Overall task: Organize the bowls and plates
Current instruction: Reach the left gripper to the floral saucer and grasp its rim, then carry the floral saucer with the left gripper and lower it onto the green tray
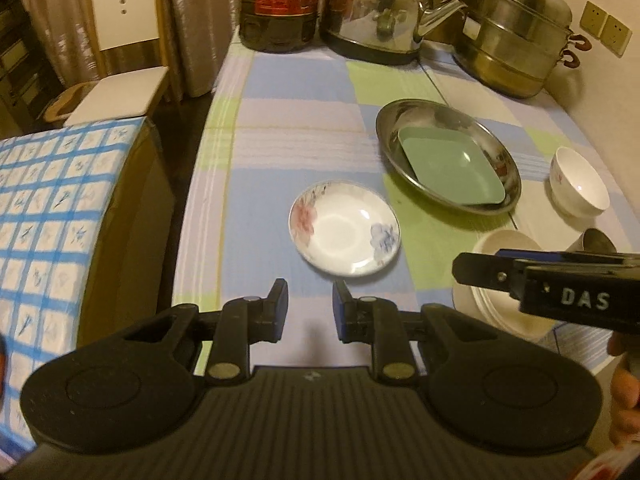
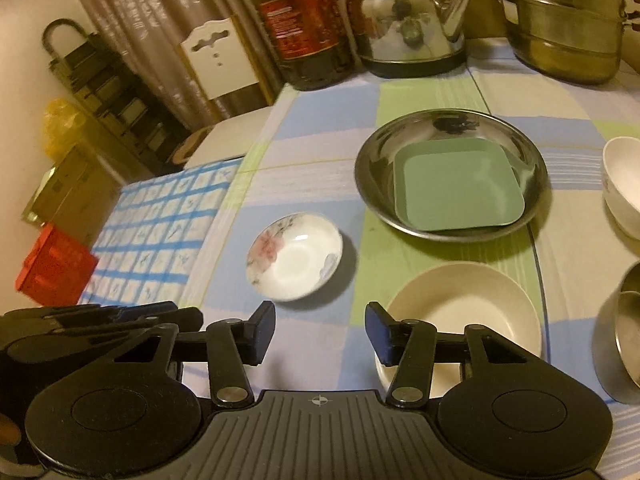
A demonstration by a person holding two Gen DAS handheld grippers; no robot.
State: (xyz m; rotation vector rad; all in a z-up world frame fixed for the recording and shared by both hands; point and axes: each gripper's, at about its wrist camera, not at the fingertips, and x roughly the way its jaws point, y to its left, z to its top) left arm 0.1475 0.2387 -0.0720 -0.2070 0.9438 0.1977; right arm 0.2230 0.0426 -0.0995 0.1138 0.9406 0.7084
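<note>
A small floral saucer lies on the checked tablecloth just ahead of my left gripper, which is open and empty. A green square plate sits inside a round steel plate. My right gripper is open and empty, its right finger over the near rim of a cream plate. A white bowl stands at the right. Steel bowls are nested at the near right.
An oil bottle, a steel kettle and a stacked steamer pot line the far edge of the table. A blue-checked box and a white chair stand left of the table. A wall is at the right.
</note>
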